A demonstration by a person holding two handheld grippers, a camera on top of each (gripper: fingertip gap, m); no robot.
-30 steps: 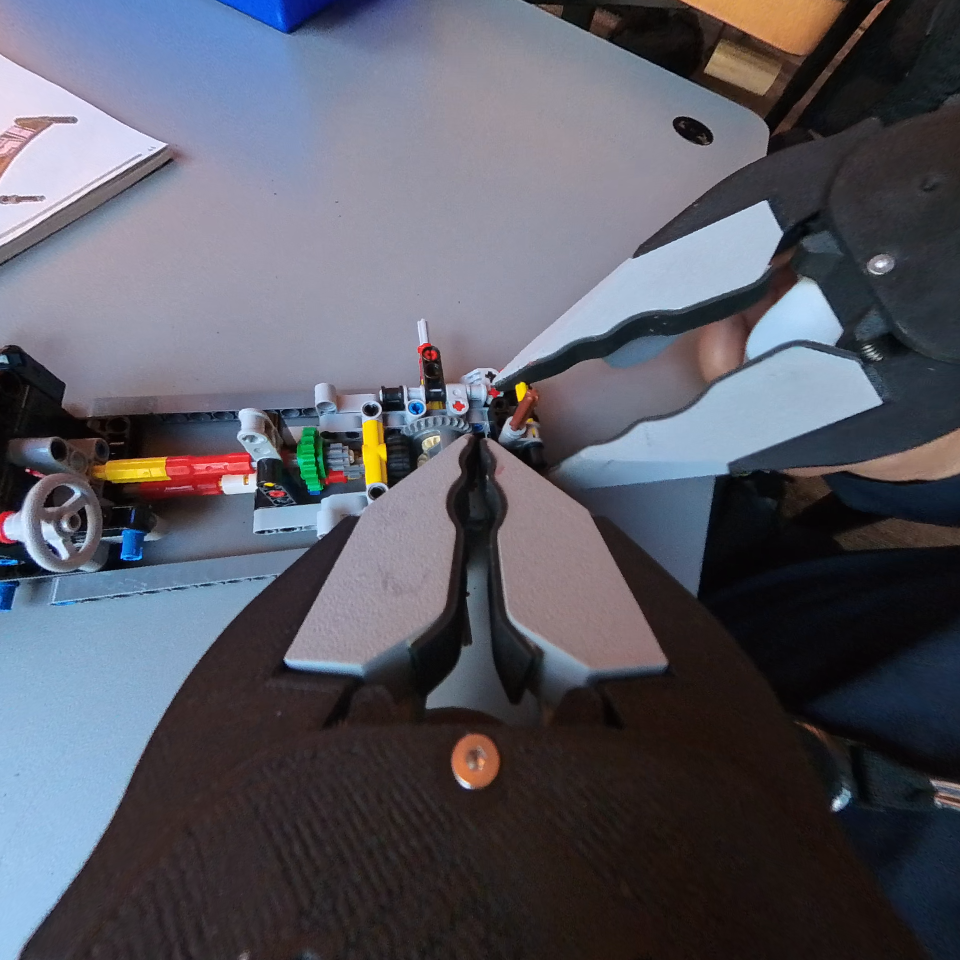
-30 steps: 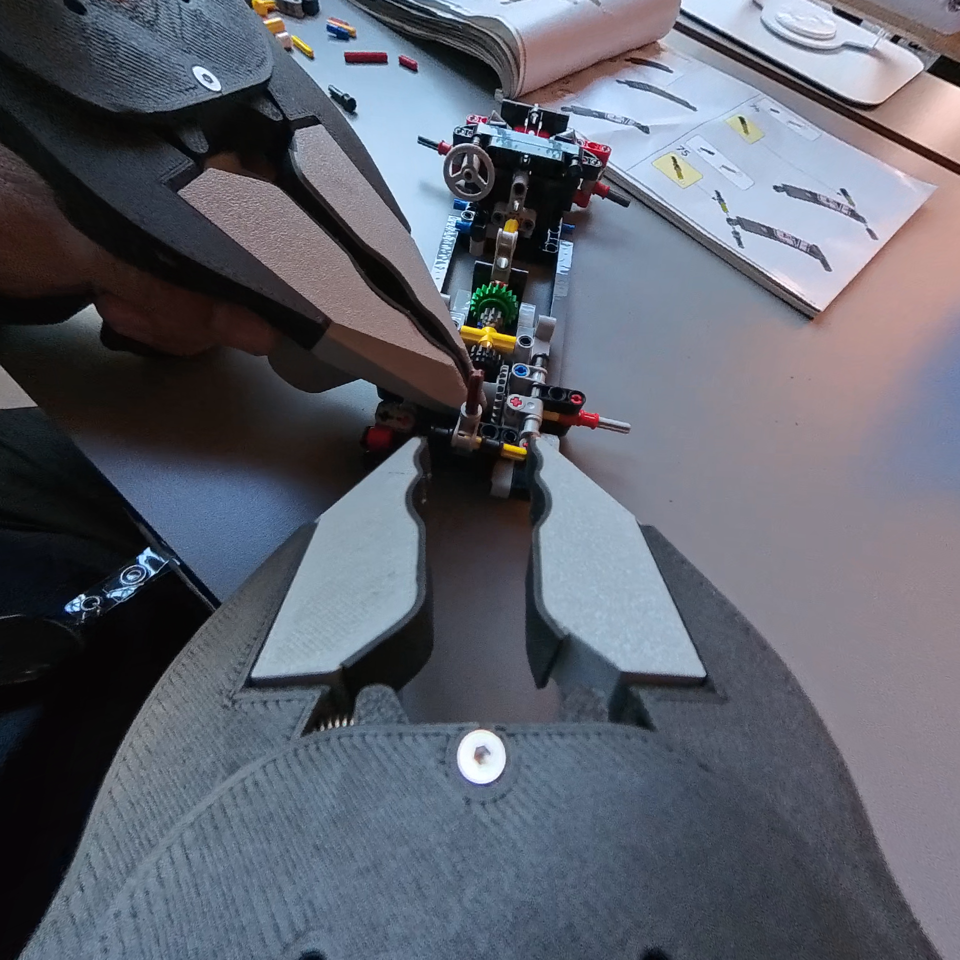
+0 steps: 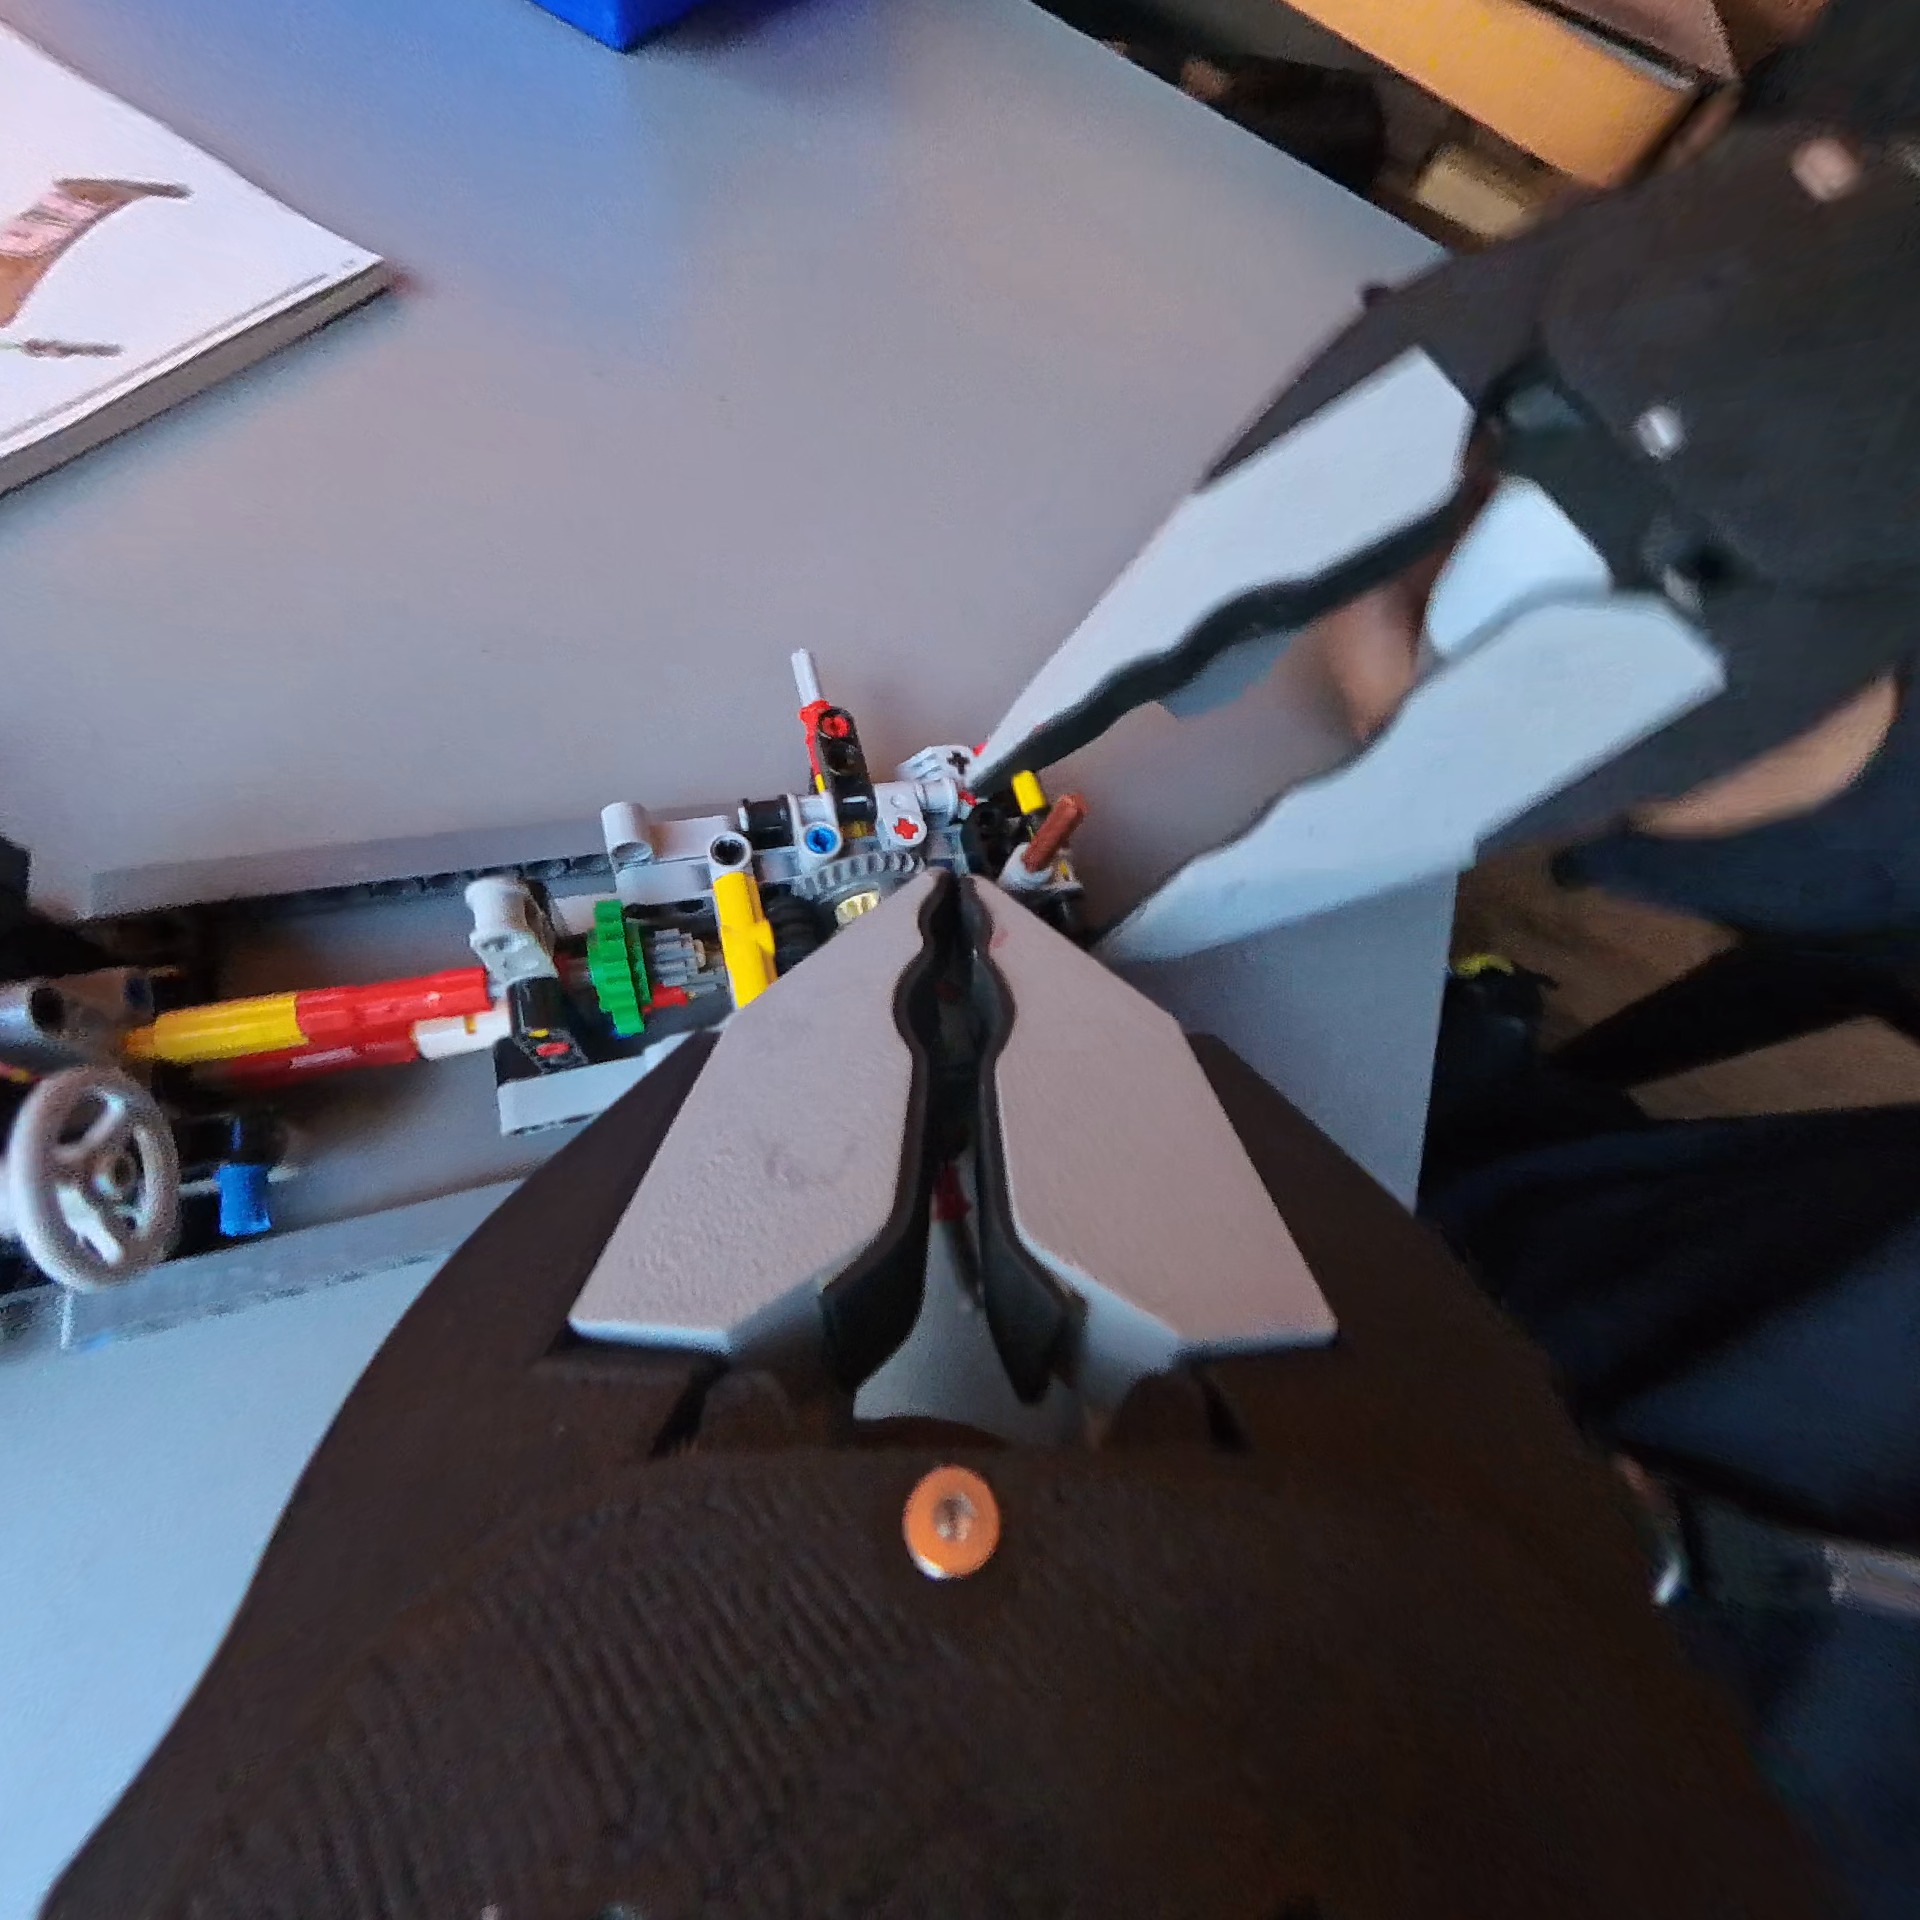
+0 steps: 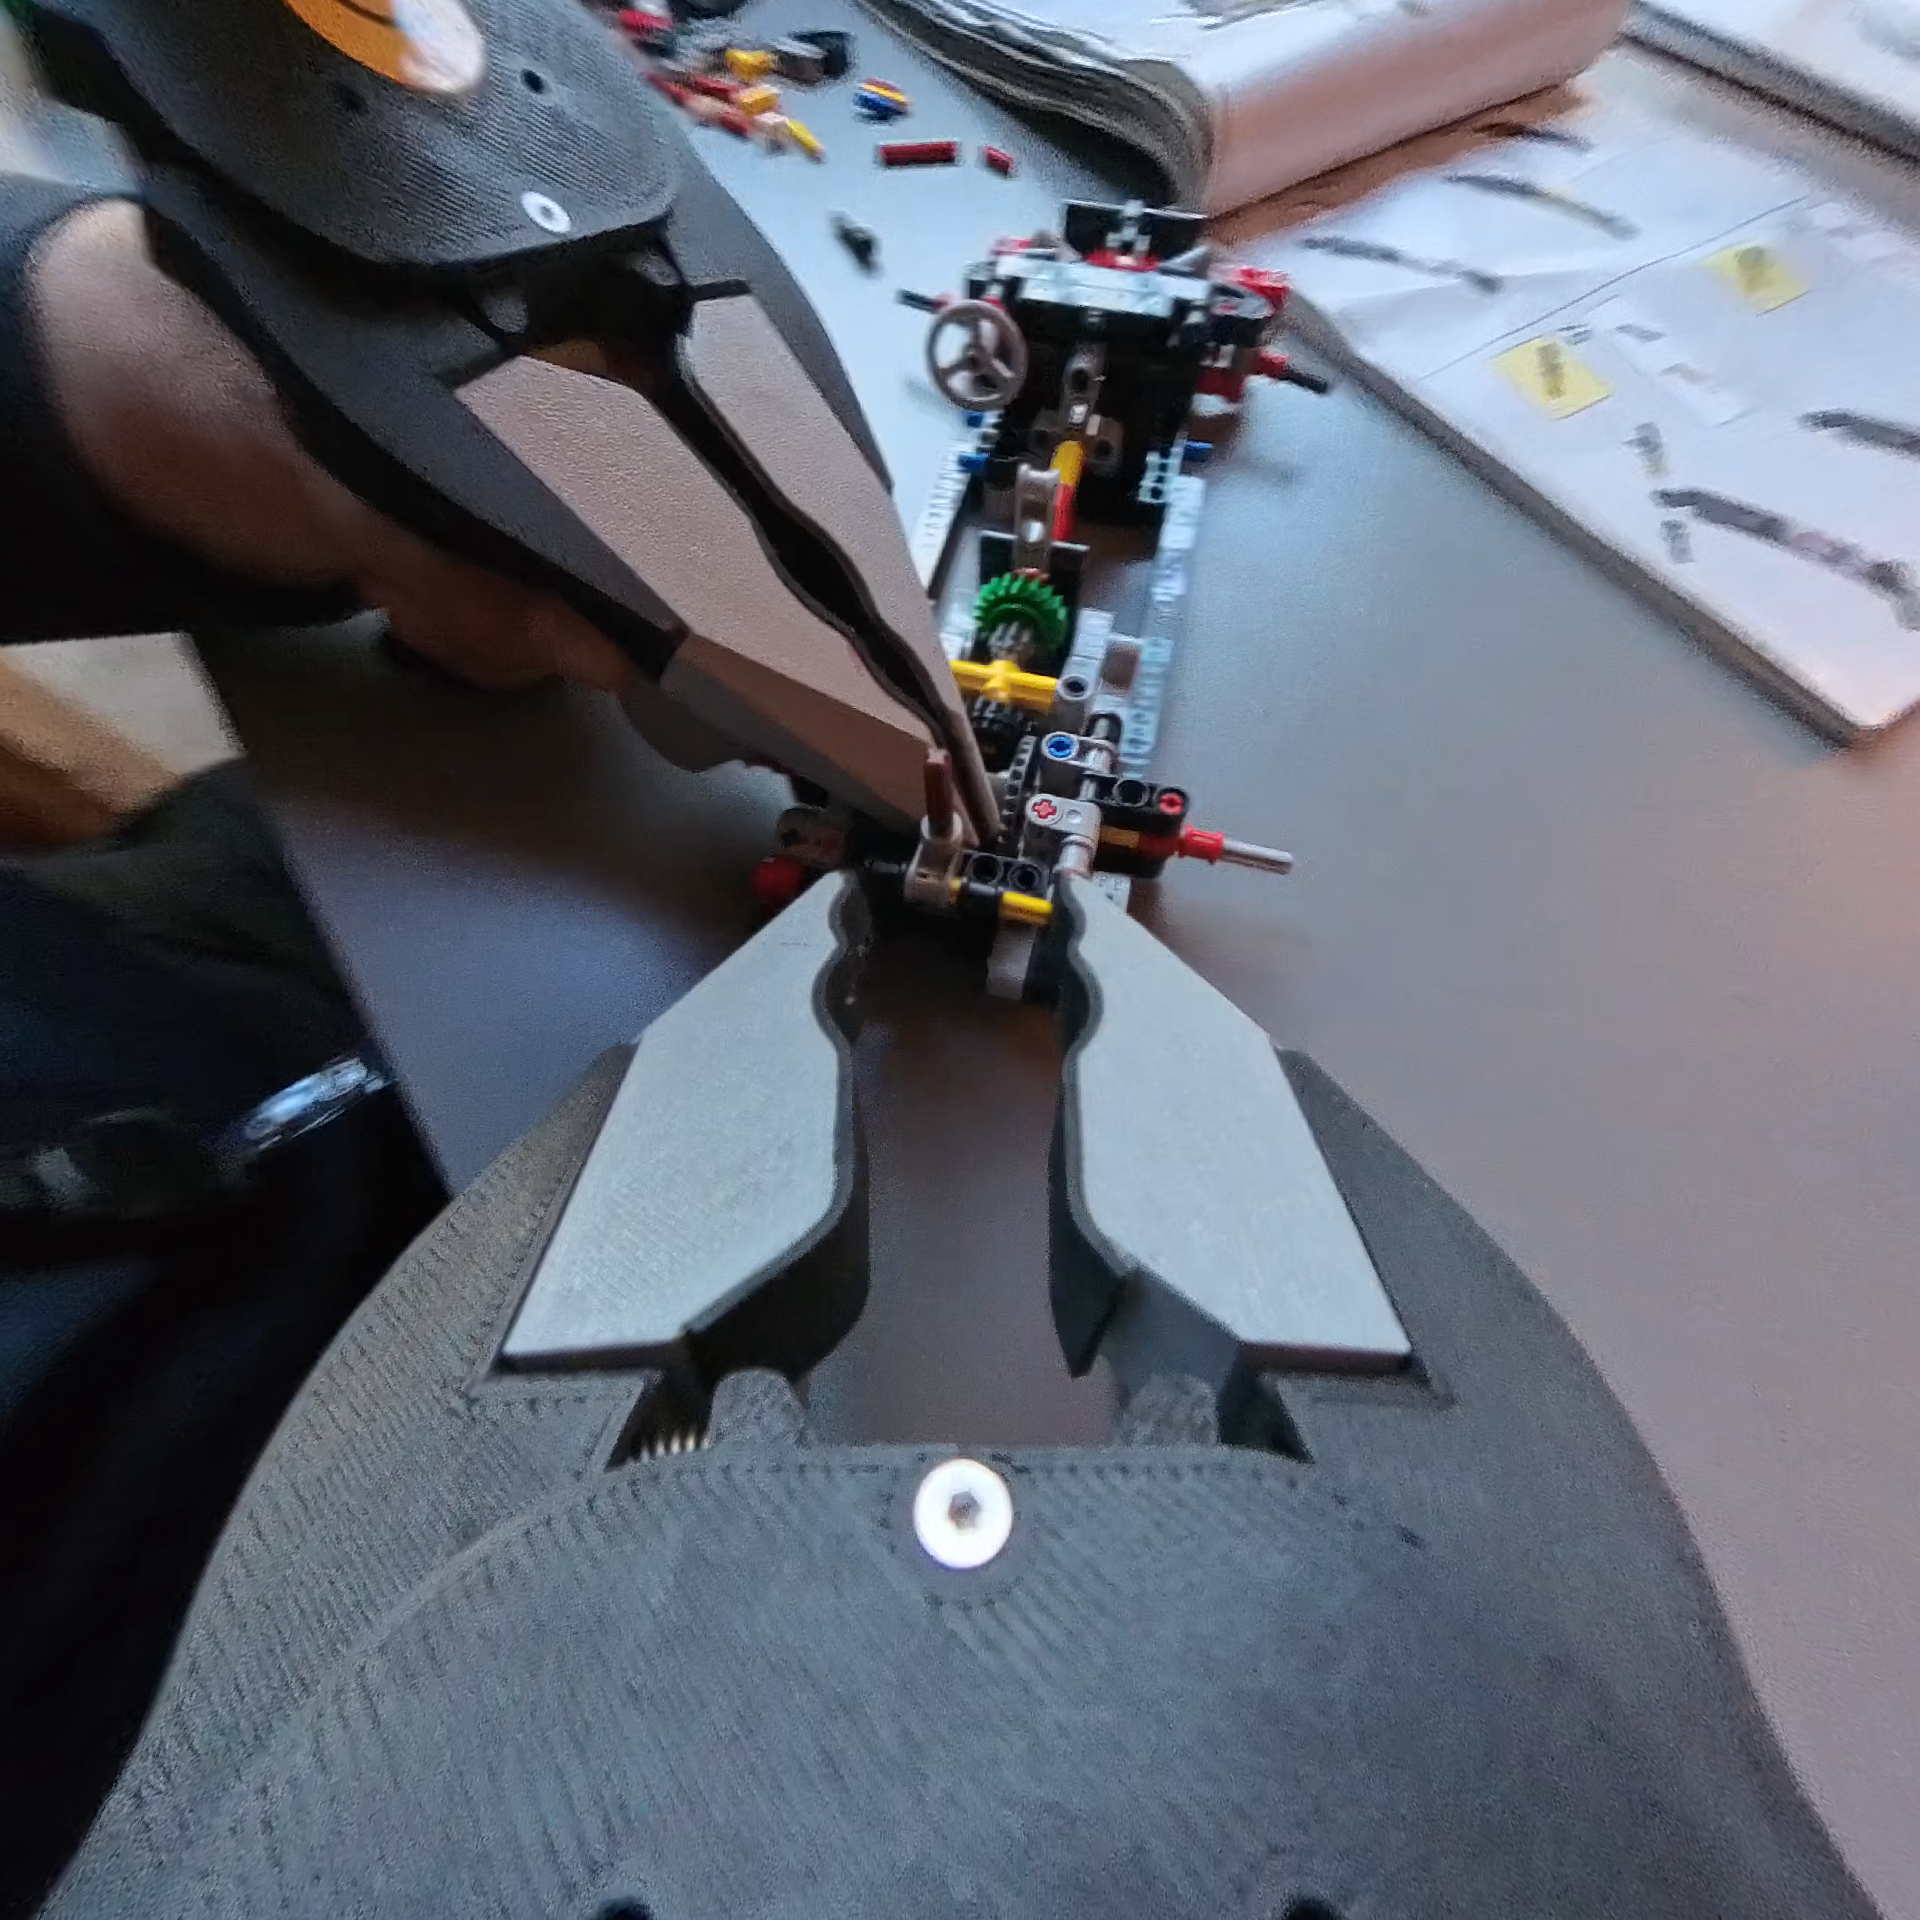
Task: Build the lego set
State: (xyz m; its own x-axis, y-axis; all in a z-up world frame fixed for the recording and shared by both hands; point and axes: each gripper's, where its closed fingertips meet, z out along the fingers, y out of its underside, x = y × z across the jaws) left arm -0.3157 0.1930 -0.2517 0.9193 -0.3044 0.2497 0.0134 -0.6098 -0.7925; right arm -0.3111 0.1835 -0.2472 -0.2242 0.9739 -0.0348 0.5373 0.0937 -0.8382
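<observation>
Your right gripper [image 4: 951,914] has its jaws spread around the near end of the long brick-built chassis [image 4: 1070,582] lying on the grey desk [image 4: 1507,935]. The right fingertip [image 4: 1086,935] sits against a grey beam at that end; whether the left one touches is unclear. Your left gripper [image 4: 961,810] comes in from the upper left, jaws together, tips down on the chassis just beside an upright brown pin [image 4: 938,795]. Farther along sit a green gear [image 4: 1023,611] and a grey steering wheel [image 4: 977,353]. Open instruction booklets [image 4: 1621,416] lie to the right, loose small bricks [image 4: 790,94] beyond.
</observation>
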